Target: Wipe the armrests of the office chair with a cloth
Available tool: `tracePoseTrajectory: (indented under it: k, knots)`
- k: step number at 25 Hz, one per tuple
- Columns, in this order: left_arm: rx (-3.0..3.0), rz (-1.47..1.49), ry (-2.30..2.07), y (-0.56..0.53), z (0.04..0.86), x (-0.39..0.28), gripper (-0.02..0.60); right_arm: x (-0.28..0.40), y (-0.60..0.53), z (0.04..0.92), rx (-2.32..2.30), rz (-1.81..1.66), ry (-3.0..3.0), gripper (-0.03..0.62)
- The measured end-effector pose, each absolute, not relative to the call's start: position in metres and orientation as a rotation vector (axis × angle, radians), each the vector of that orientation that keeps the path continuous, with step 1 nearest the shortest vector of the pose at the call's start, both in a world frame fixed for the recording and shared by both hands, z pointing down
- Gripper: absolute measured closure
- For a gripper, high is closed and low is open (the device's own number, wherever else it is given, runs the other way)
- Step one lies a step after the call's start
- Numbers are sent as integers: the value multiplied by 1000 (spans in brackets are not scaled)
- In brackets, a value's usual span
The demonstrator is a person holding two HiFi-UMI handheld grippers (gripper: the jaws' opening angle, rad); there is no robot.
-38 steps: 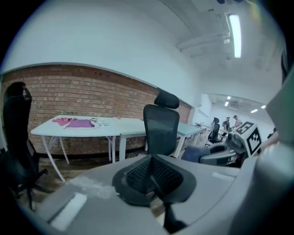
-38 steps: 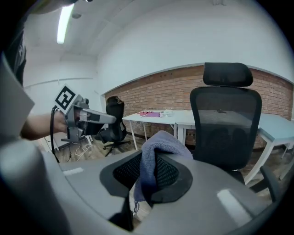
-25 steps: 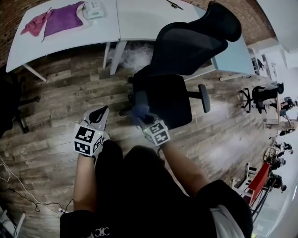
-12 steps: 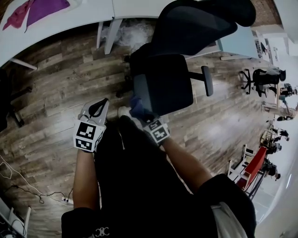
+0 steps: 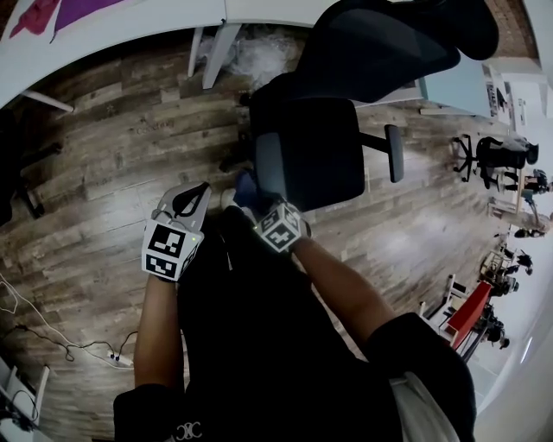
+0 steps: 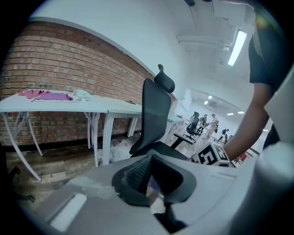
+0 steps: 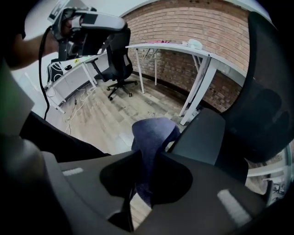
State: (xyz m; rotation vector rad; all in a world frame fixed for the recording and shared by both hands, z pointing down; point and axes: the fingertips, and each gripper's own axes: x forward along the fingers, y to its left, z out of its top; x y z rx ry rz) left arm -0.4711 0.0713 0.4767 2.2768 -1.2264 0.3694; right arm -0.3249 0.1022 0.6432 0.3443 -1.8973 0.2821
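A black office chair [image 5: 320,147] stands just ahead of me on the wood floor. Its grey left armrest [image 5: 266,166] is nearest; the right armrest [image 5: 395,154] sticks out on the far side. My right gripper [image 5: 259,207] is shut on a blue cloth [image 5: 244,188], which hangs at the front end of the left armrest, slightly to its left. In the right gripper view the cloth [image 7: 151,133] stands up from the shut jaws beside that armrest [image 7: 197,137]. My left gripper [image 5: 188,203] hovers left of the chair, shut, holding nothing; its view shows the chair [image 6: 154,114] ahead.
White tables [image 5: 130,26] run along the brick wall, with purple and pink cloths [image 6: 50,95] on top and crumpled plastic [image 5: 259,52] beneath. Cables [image 5: 52,345] trail on the floor at lower left. More office chairs [image 5: 492,155] stand far right. My dark trousers fill the lower middle.
The view has closed in on the chair and the tables have slid toward the top edge. The right gripper has carried the cloth slightly left along the left armrest's front end.
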Motion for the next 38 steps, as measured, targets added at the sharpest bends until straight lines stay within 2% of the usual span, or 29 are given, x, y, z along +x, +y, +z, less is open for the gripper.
tracePoseTrajectory:
  k: [28,38]
  knots:
    - [2112,402,-1464,87,472,-485,575,-390,-82,631,303,-96,-1935,523]
    - [2048,423,-1495,78,477,-484,575,-345,-127,631,486,81,-1928,523]
